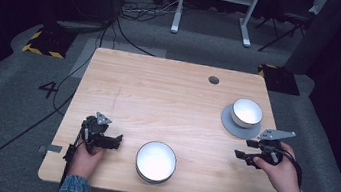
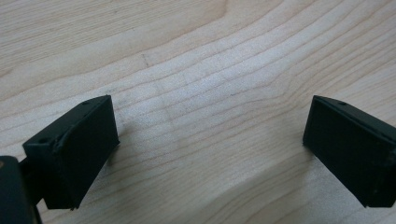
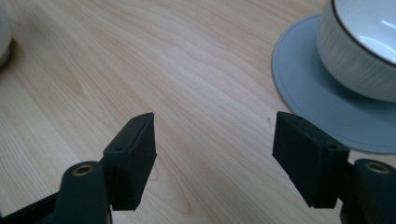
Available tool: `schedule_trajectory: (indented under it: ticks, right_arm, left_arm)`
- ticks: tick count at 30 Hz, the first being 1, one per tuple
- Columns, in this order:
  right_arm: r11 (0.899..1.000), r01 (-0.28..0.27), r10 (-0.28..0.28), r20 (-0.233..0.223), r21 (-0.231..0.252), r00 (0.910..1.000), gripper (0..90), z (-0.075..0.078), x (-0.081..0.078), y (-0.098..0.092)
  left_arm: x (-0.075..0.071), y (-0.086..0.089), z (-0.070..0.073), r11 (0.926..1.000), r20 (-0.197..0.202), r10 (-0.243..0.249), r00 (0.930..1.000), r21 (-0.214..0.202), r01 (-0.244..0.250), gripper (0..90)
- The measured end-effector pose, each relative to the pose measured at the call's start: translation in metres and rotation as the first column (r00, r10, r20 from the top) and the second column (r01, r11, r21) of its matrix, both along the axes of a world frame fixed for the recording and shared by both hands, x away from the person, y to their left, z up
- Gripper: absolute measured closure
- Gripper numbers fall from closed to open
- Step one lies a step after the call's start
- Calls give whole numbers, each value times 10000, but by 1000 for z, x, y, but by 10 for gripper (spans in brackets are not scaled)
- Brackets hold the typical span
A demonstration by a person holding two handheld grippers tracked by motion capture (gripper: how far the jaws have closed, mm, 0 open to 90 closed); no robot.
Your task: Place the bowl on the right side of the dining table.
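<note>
A white bowl [image 1: 155,161] sits near the front edge of the wooden table [image 1: 158,94], between my two hands. A second white bowl [image 1: 247,112] stands on a grey saucer [image 1: 231,126] at the right. My left gripper [image 1: 117,140] rests low at the front left, open, with bare wood between its jaws [image 2: 210,135]. My right gripper [image 1: 242,153] hovers open just in front of the saucer. In the right gripper view the gripper [image 3: 215,140] holds nothing, and the saucer [image 3: 317,102] and its bowl [image 3: 359,51] lie up to the right.
A round dark hole [image 1: 213,80] marks the table's far side. Cables run over the grey floor at the left, and a white desk frame [image 1: 215,11] stands behind the table. Yellow-black striped pads [image 1: 45,40] flank the far corners.
</note>
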State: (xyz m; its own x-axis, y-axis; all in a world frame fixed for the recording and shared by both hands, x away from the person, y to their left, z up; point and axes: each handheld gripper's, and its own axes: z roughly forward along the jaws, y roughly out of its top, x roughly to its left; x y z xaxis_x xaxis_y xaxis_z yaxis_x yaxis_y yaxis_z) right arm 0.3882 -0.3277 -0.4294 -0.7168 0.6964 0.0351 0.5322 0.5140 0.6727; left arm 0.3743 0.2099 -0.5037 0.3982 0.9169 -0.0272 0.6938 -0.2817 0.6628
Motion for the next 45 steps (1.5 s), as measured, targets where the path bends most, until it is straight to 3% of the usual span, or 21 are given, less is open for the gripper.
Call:
schedule_trajectory:
  ticks: [14,25,34,38,45]
  right_arm:
    - [9991,-38,42,96,-429,9999,291,-38,-13,0]
    - [9984,-88,102,251,-564,9996,265,-57,-23,3]
    - [9997,-138,148,520,-205,9985,208,-67,-28,4]
    - [9997,-18,-5,904,254,9959,111,-75,-31,5]
    - [9997,93,-113,925,226,9957,99,-75,-31,7]
  left_arm:
    - [0,0,0,10000,-1,-2,10000,0,2,34]
    - [0,0,0,10000,0,-1,10000,3,1,34]
    - [0,0,0,10000,-1,-2,10000,0,2,34]
    - [0,0,0,10000,-21,23,10000,50,-23,35]
    - [-1,-1,0,10000,-53,49,10000,55,-48,35]
